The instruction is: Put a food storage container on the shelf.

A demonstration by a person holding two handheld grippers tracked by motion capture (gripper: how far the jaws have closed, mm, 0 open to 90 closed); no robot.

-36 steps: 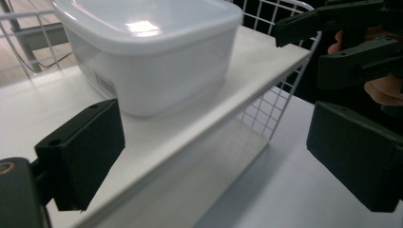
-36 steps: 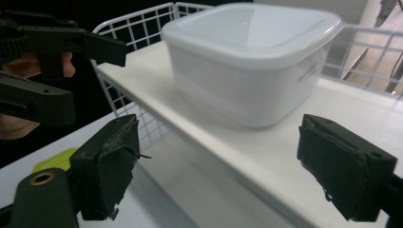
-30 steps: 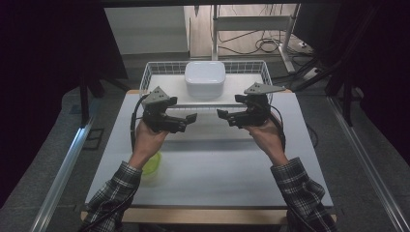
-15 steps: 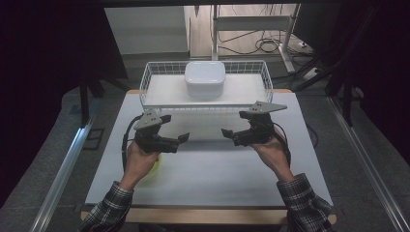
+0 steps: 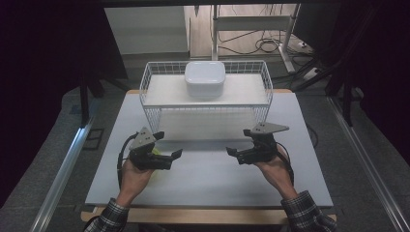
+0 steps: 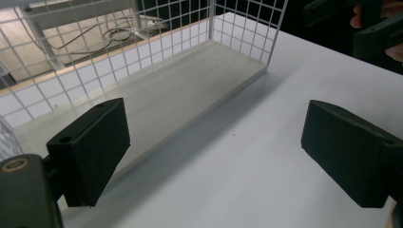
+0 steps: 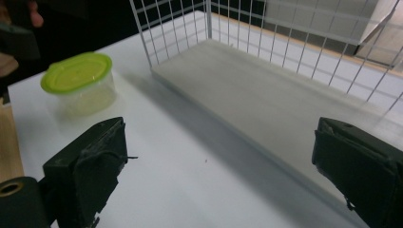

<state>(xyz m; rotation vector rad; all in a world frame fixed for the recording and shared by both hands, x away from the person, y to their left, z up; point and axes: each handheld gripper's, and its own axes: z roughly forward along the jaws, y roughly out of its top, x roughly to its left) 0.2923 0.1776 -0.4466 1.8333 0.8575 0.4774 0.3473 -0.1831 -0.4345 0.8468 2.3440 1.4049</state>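
Observation:
My left gripper [image 5: 176, 155] is held low over the white table [image 5: 208, 179], pointing right. Its jaws stand wide open with nothing between them [image 6: 216, 145]. My right gripper [image 5: 232, 152] faces it from the right, and its jaws [image 7: 218, 161] have just opened a little wider, also around nothing. A clear tub with a green lid [image 7: 78, 83] stands on the table by the left hand, mostly hidden under that gripper in the high view. A white wire rack [image 5: 150, 87] stands behind both grippers, with a white lidded box [image 5: 204, 77] on its top shelf.
The rack's lower shelf [image 6: 180, 95] is a bare pale board just beyond the jaws. A wooden table edge [image 5: 203, 215] runs along the near side. Metal rails lie on the floor left [image 5: 63, 169] and right [image 5: 367, 164] of the table.
Both hands have come down and back toward the near edge, away from the rack front. The grippers now sit lower over the table and a little farther apart.

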